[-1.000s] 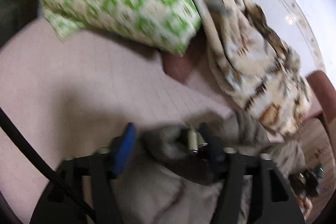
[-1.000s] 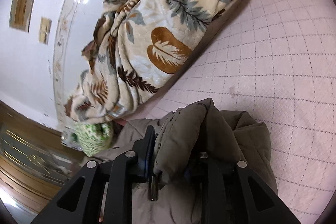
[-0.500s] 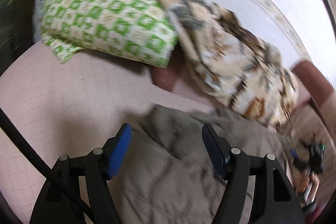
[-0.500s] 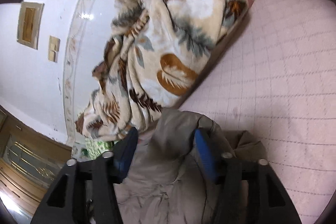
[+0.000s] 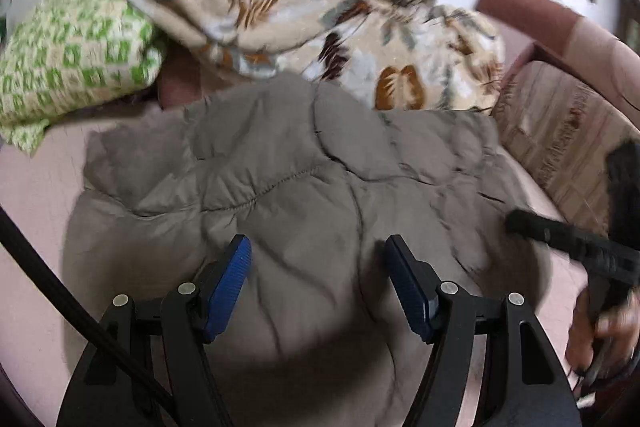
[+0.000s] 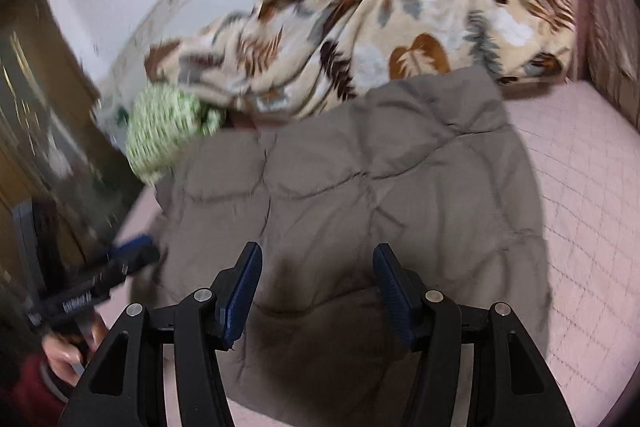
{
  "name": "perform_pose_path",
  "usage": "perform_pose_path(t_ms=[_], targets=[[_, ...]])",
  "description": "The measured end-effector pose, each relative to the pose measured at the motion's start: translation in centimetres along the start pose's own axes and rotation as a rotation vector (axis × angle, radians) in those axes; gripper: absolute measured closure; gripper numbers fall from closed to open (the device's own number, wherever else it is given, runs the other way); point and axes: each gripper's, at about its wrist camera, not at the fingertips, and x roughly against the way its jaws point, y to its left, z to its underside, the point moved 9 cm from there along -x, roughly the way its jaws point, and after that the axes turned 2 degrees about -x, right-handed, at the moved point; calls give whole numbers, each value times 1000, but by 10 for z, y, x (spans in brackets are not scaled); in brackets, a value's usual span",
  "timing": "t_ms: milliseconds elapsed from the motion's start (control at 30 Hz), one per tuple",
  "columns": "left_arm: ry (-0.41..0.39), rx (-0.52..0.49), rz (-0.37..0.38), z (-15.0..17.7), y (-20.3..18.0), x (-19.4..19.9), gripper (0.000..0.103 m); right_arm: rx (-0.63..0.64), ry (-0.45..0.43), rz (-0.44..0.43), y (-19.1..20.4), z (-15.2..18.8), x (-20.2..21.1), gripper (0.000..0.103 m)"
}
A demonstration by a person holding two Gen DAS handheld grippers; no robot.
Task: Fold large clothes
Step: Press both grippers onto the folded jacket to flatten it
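Pink quilted bed (image 6: 580,187) with bedding and a jacket.
On it lie a grey-brown padded jacket (image 6: 360,187), a leaf-print blanket (image 6: 400,27) and a green-checked pillow (image 5: 72,67).

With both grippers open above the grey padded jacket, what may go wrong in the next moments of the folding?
1. The grey padded jacket is puffy and creased, so the fold may spring open with the left gripper and right gripper both open, holding nothing.
2. Its far edge lies against the leaf-print blanket; a grab there may catch blanket too.
3. The green patterned pillow sits close to one corner and may hinder smoothing.
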Motion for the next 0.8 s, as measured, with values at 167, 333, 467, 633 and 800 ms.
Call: perform_pose_path(t_ms=[167, 333, 467, 633, 800], targets=[[75, 43, -62, -12, 26, -54, 33, 28, 64, 110, -14, -2, -53, 42], [115, 84, -64, -16, 43, -85, 31, 18, 128, 147, -33, -6, -87, 42], [114, 75, -92, -17, 45, -96, 29, 2, 163, 147, -44, -4, -102, 41], [80, 53, -167, -17, 43, -87, 28, 14, 162, 163, -44, -4, -107, 41], [-6, 33, -204, -4, 36, -30, 28, -9, 76, 135, -26, -5, -67, 40]])
